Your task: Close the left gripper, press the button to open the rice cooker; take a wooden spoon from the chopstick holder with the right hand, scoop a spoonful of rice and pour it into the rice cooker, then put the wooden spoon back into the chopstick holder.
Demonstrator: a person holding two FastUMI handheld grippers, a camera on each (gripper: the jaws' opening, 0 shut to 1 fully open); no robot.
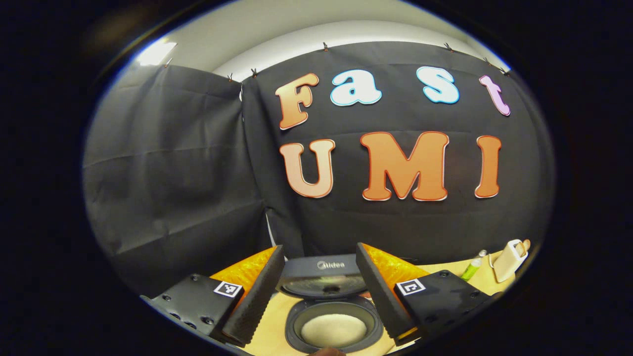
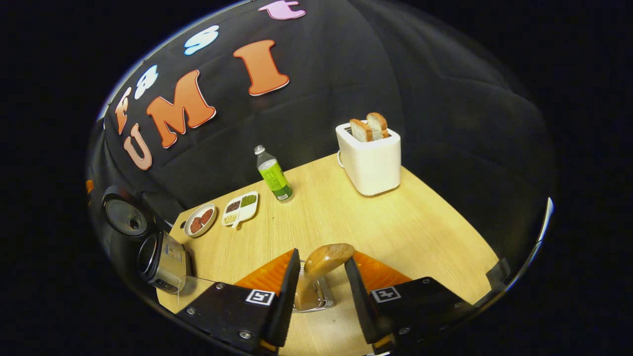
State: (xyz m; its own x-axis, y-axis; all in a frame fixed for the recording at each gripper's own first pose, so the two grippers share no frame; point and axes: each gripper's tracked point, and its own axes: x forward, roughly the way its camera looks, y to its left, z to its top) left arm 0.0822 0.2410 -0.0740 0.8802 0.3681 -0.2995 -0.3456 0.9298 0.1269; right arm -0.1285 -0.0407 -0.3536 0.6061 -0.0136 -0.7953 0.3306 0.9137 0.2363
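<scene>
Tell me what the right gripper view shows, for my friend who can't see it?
The open tool hovers around a wooden spoon standing in a wire chopstick holder on a wooden table. Farther off stand a toaster holding bread, a green bottle and the open rice cooker.

Both views look down over the table (image 2: 395,222), sharing the rice cooker (image 1: 329,301).

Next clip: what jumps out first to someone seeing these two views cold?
In the left gripper view, the rice cooker stands open on the table, lid up, a pale mound of rice in its pot, framed between the open left tongs. In the right gripper view, the wooden spoon stands in the wire chopstick holder, its bowl up between the open right tongs. Farther back, a white toaster holds two bread slices.
</scene>
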